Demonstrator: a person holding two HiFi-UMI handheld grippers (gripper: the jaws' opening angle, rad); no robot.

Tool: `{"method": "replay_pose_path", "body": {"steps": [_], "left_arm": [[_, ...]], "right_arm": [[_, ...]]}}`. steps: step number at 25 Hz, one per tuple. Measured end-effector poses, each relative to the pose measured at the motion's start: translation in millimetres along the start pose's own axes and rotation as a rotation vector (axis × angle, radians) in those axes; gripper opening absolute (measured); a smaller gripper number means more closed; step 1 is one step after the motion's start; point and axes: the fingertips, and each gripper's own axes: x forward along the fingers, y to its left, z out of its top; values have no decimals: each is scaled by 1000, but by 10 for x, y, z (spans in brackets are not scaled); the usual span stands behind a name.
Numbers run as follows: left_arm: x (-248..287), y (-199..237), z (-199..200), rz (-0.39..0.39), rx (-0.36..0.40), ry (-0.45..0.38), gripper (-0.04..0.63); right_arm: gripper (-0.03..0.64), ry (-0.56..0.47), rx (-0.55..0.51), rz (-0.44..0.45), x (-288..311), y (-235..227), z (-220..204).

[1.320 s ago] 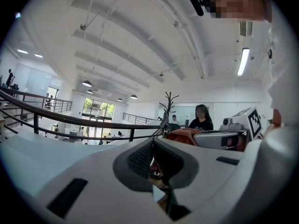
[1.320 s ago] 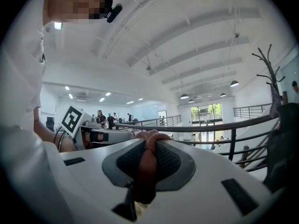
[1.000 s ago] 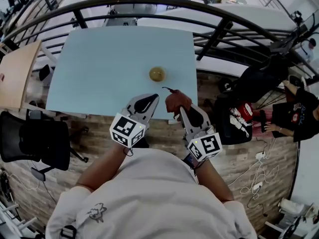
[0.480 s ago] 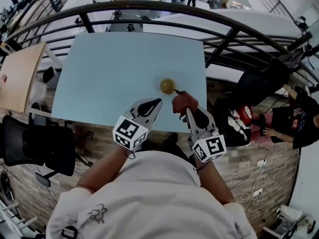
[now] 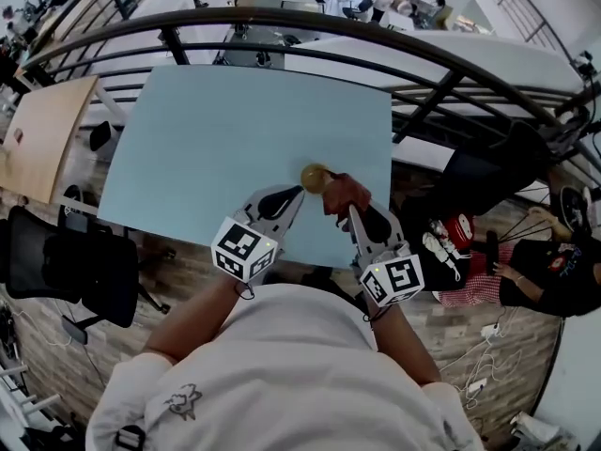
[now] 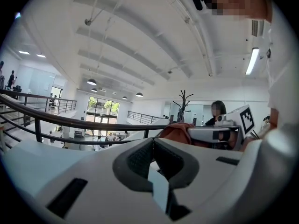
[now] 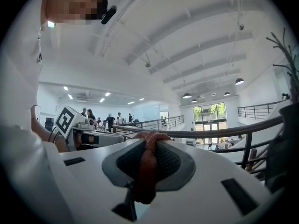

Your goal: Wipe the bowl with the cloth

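On the table (image 5: pixel 188 139), near its front edge, stands the small bowl (image 5: pixel 315 178). The right gripper (image 7: pixel 150 143) has its jaws pinched on the reddish cloth (image 7: pixel 145 171) (a fold hangs down between them), and the cloth is just beside the bowl, at its right. The left gripper (image 5: pixel 295 192) has its jaws pressed together on nothing, with its tip close to the bowl.

Pale blue surface (image 5: pixel 225 130), wood-plank floor (image 5: pixel 446 303), curved black railing (image 5: pixel 282 15), black office chair (image 5: pixel 75 266), white beamed ceiling (image 6: pixel 140 27), tall windows (image 7: pixel 211 115)
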Motion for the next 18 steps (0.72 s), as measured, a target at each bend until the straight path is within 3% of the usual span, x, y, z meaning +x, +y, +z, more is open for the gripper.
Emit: {"method": "replay_pose_path", "body": {"steps": [13,18], "left_arm": [[896,4,-188,106,-21,53,17],[1031,63,-316,148,-51,87,50]], "right_arm": [[64,6,-17,94,-29,-947,-27],[64,32,8,117,31,-1154,-150]]}}
